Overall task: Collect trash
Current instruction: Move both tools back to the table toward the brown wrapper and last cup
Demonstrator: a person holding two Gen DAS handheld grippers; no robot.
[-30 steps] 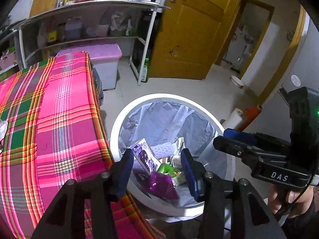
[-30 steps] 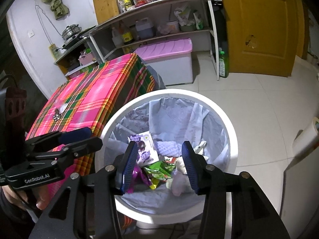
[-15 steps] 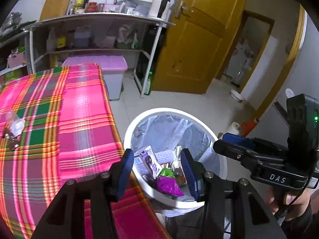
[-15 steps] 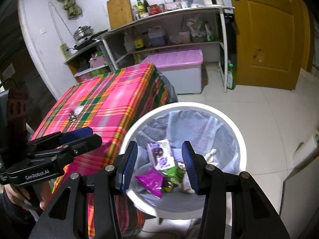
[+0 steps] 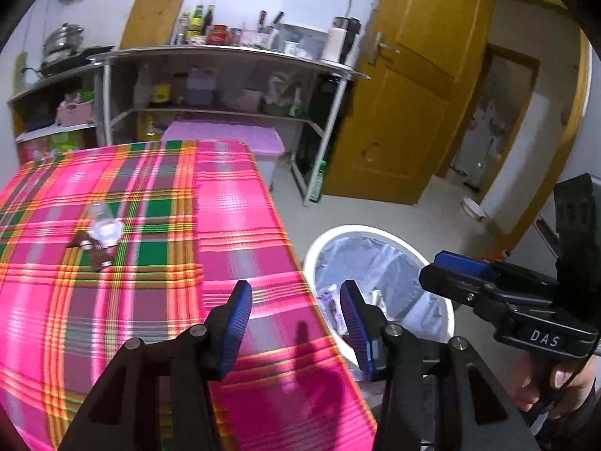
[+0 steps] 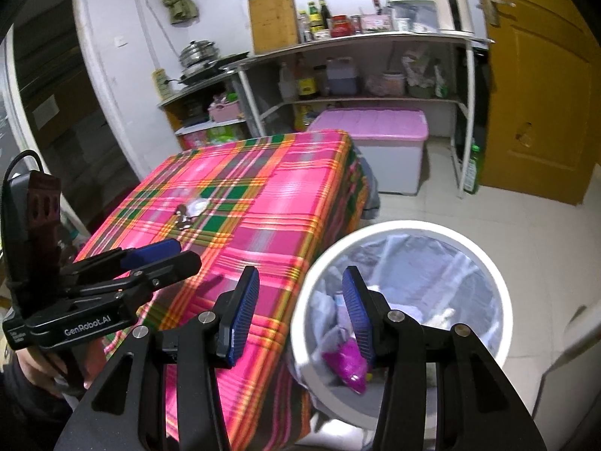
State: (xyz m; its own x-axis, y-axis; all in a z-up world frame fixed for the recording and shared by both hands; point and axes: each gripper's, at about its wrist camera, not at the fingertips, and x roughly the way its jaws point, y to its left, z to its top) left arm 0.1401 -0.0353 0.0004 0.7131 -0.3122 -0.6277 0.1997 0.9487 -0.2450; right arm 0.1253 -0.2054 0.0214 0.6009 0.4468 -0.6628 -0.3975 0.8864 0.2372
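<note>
Both grippers — left (image 5: 296, 315), right (image 6: 300, 306) — rose off one bin (image 6: 499, 285); jaws apart, empty.

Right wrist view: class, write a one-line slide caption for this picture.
Open, empty right gripper hangs between the plaid tablecloth and the lined white bin, leftover scraps on the table.

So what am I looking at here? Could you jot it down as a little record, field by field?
setting: kitchen-like room with shelves and a yellow door
table: covered with pink plaid tablecloth
left on table: small clear and brown wrappers, blurred
trash bin: white, round, lined with a bag, on the floor beside the table
in bin: magenta wrapper and other packets
left gripper: open, empty, over the table edge
right gripper: open, empty, between table edge and bin
</note>
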